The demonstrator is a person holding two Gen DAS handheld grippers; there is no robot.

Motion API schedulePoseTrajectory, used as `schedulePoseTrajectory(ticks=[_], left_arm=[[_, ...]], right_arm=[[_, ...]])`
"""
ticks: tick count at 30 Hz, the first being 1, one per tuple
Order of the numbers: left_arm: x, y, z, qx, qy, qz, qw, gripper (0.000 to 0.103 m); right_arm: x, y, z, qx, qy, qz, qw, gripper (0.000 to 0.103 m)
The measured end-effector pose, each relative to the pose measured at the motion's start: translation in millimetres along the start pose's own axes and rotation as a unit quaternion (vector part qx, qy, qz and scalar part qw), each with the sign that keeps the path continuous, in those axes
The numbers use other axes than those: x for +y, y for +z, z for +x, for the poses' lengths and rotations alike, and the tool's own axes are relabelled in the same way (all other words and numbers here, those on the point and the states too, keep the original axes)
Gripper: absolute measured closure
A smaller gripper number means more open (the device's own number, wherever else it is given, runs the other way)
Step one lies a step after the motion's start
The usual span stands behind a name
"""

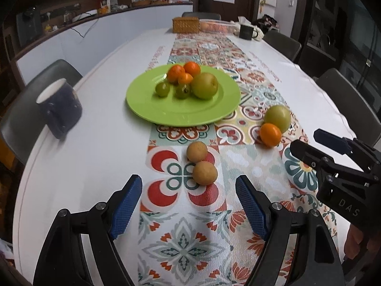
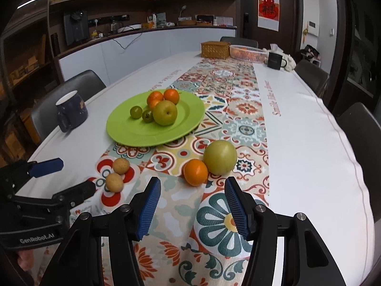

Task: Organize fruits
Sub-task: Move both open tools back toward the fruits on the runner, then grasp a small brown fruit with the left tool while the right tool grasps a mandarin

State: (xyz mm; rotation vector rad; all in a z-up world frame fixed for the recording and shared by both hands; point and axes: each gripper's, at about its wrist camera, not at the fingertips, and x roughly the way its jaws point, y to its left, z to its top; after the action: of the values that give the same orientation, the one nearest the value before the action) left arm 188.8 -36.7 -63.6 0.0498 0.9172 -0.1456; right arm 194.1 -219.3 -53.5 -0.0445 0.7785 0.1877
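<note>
Left gripper (image 1: 189,205): jaws wide apart, nothing between them, just short of two brown fruits (image 1: 201,163) near the surface's near edge.
Right gripper (image 2: 193,206): spread open, empty, facing an orange (image 2: 195,172) touching a green apple (image 2: 220,153).
Plate (image 1: 166,112): mid-surface, carrying oranges, small green fruits and an apple.
Mug (image 1: 60,109): at the left edge.

The left gripper (image 1: 189,188) hovers low with its blue-padded jaws spread wide, nothing between them. The right gripper (image 2: 193,189) hangs just beside it, jaws likewise parted and empty, both pointing forward and slightly downward
</note>
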Motion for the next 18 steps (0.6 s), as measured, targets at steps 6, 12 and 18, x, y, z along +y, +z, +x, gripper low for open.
schedulePoseTrajectory(ticks=[6,12,18], left_arm=[[-2,1,18,0.015,-0.004,0.001,0.9999,0.028],[-3,4,34,0.029,-0.008,-0.003,0.9995,0.036],[-5,6,44,0.039,-0.015,-0.004,0.9991,0.045]], right_arm=[[-5,-1,19,0.018,0.001,0.006,1.0,0.046],[-8,0,37,0.032,0.004,0.011,0.999,0.047],[-10,1,52,0.043,0.004,0.013,0.999,0.047]])
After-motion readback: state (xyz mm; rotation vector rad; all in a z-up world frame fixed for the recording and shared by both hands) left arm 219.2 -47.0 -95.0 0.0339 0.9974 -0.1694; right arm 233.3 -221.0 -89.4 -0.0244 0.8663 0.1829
